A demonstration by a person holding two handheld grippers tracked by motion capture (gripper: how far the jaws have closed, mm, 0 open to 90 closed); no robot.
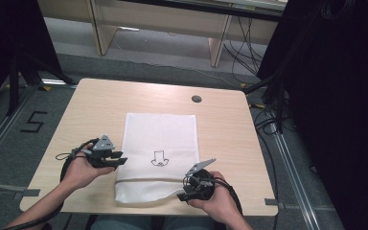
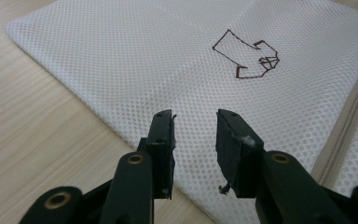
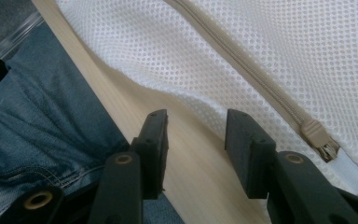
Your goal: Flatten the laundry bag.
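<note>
The left hand-held gripper (image 2: 195, 135) and the right hand-held gripper (image 3: 196, 135) are both half open and empty, so pinching the thin mesh bag (image 1: 160, 139) near its zipper (image 3: 242, 65) could drag it across the worktop (image 1: 86, 110).

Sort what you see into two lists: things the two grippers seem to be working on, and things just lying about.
In the job:
- white mesh zip bag with a drawn black arrow
- its beige zipper pull
- left gripper, open at the bag's edge
- right gripper, open near the zipper

Lying about:
- round grey cable grommet in the wooden table
- black cables on the floor
</note>
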